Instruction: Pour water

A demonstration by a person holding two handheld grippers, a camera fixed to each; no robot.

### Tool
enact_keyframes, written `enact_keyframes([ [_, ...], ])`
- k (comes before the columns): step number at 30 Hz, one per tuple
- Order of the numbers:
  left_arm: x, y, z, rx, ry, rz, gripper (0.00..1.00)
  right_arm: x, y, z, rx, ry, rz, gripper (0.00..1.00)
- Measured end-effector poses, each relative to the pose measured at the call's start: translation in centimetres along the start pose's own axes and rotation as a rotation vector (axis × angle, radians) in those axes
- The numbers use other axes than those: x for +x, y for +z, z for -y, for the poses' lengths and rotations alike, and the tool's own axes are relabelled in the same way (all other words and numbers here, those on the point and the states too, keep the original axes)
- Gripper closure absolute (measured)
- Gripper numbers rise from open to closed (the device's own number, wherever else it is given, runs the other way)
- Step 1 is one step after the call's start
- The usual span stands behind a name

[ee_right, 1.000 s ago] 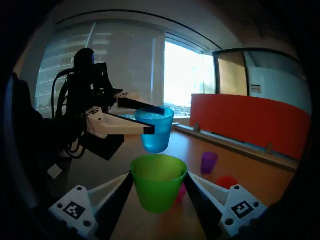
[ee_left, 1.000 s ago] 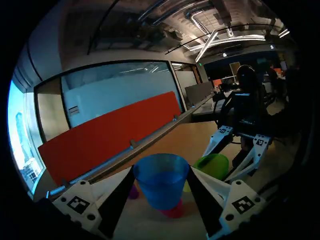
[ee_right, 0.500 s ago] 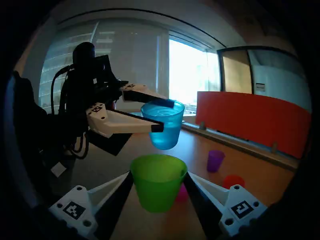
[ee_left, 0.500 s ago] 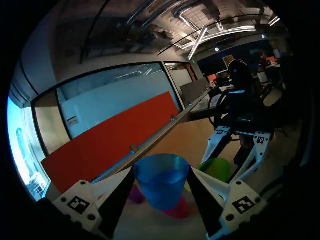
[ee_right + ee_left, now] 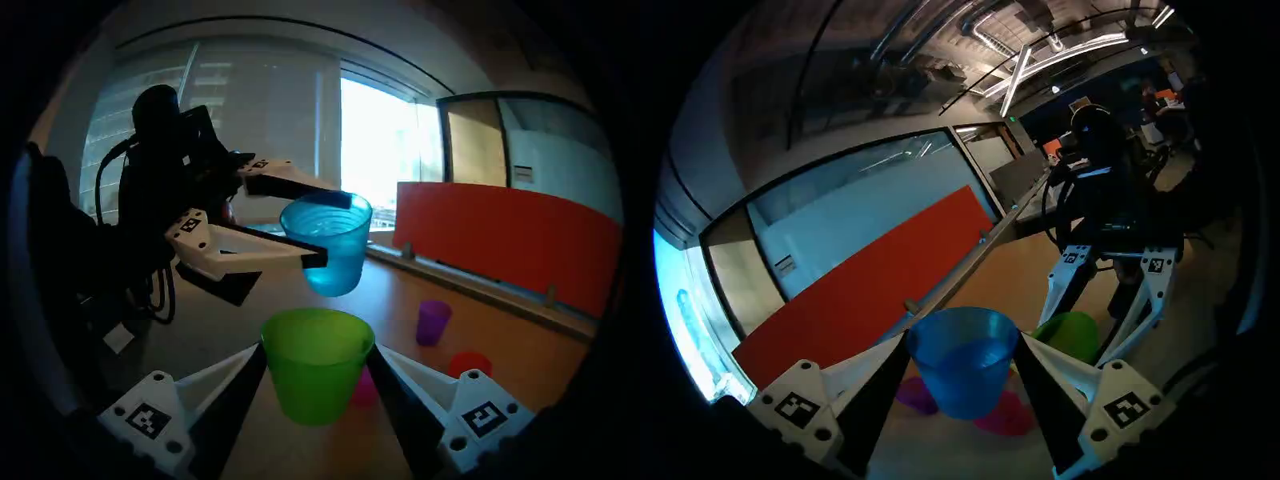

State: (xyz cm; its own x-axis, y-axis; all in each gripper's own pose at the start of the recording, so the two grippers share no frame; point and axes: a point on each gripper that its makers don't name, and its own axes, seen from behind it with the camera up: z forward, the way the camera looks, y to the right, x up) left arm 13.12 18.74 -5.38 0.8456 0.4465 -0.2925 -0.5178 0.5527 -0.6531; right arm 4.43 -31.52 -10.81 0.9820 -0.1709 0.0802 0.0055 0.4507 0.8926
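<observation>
My left gripper is shut on a blue cup with water in it. In the right gripper view that blue cup hangs tilted toward the green cup, just above and behind it. My right gripper is shut on the green cup, held upright above the wooden table. In the left gripper view the green cup sits low to the right of the blue one, between the right gripper's white fingers.
A small purple cup, a red one and a pink one stand on the table. An orange divider panel runs along the table's far edge. A bright window lies behind.
The left gripper has tipped the blue cup further toward the green cup. The green cup has stayed where it was.
</observation>
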Motion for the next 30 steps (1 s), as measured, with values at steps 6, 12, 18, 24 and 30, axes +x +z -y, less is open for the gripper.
enact_keyframes([
  [6, 0.15, -0.22, 0.03, 0.002, 0.036, 0.001, 0.13, 0.11, 0.1, 0.09, 0.002, -0.004, 0.0, 0.09],
  [12, 0.39, -0.49, -0.16, 0.004, 0.073, 0.0, 0.13, 0.26, 0.17, 0.09, 0.004, -0.006, -0.002, 0.09],
  [18, 0.5, -0.61, -0.28, 0.013, 0.128, 0.011, 0.13, 0.32, 0.19, 0.24, 0.008, -0.01, -0.001, 0.09],
  [24, 0.64, -0.48, -0.67, 0.015, 0.169, 0.017, 0.13, 0.28, 0.12, 0.29, 0.011, -0.01, -0.002, 0.09],
  [30, 0.65, -0.34, -0.7, 0.018, 0.207, 0.02, 0.12, 0.29, 0.06, 0.21, 0.01, -0.012, -0.001, 0.09],
])
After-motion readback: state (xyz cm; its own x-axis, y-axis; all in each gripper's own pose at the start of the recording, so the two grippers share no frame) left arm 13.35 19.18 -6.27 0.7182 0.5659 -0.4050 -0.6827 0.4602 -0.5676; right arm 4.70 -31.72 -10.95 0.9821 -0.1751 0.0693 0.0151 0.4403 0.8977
